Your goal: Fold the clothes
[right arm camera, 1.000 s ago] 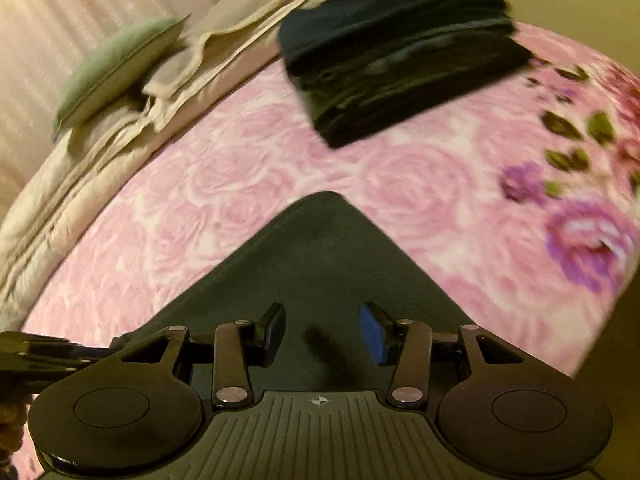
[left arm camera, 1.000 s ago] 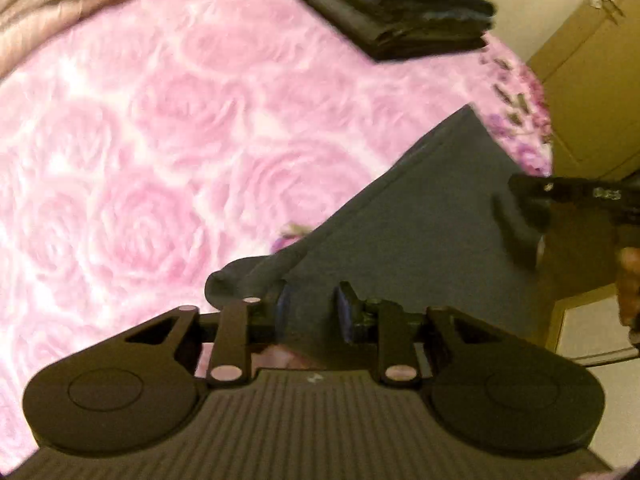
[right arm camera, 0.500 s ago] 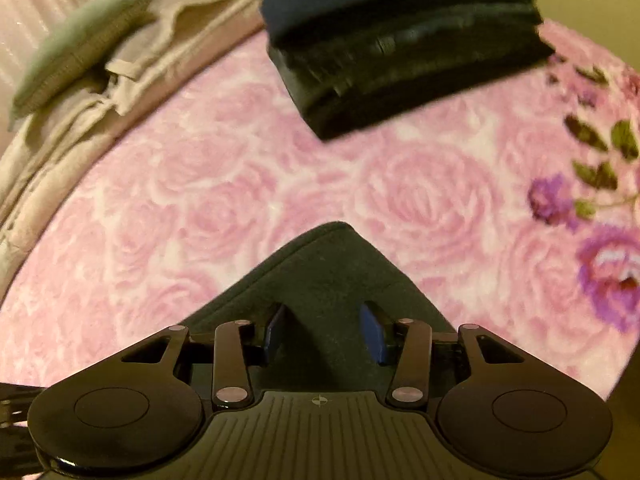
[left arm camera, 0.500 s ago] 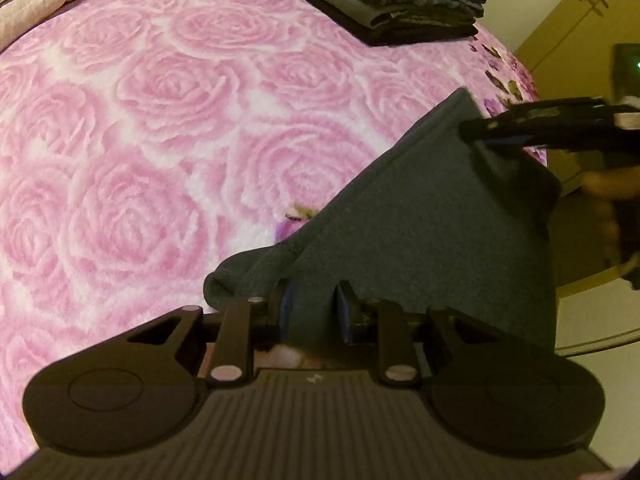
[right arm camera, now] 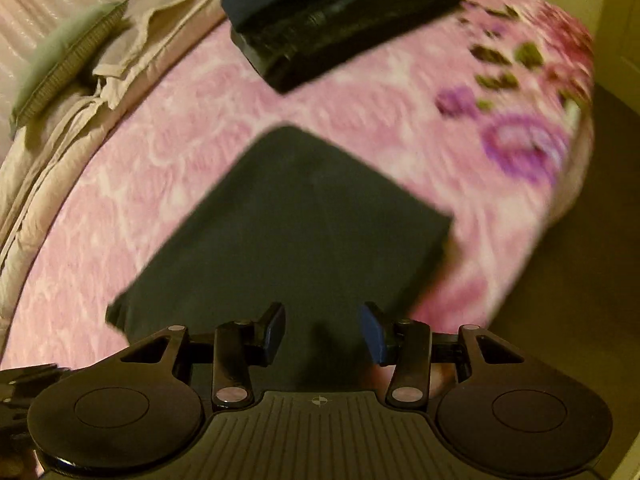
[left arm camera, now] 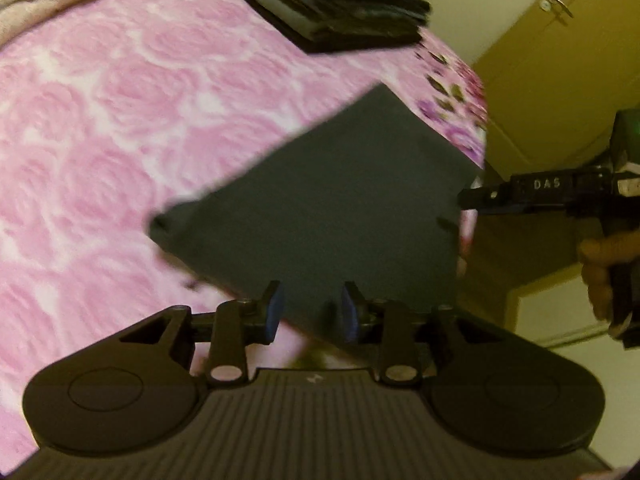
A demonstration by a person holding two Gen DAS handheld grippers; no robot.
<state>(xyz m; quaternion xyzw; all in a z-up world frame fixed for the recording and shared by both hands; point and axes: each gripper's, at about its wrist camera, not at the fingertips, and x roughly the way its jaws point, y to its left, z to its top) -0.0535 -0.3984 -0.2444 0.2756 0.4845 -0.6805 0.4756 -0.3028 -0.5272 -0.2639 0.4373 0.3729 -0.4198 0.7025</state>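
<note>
While hovering above one folded dark garment (left arm camera: 340,208), left gripper (left arm camera: 310,312) opening, holding nothing; right gripper (right arm camera: 324,334) half-open, empty; one dark clothes stack (left arm camera: 340,4) lying beyond.

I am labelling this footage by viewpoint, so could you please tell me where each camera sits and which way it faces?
Left wrist: on the left gripper, looking steeply down along its opening fingers at the dark folded garment on the pink rose bedspread; the right gripper and the hand holding it show at the right edge.
Right wrist: on the right gripper, looking down at the same garment, with nothing clamped between its fingers.
Shared: the garment, the bedspread and the stack of folded dark clothes beyond.
</note>
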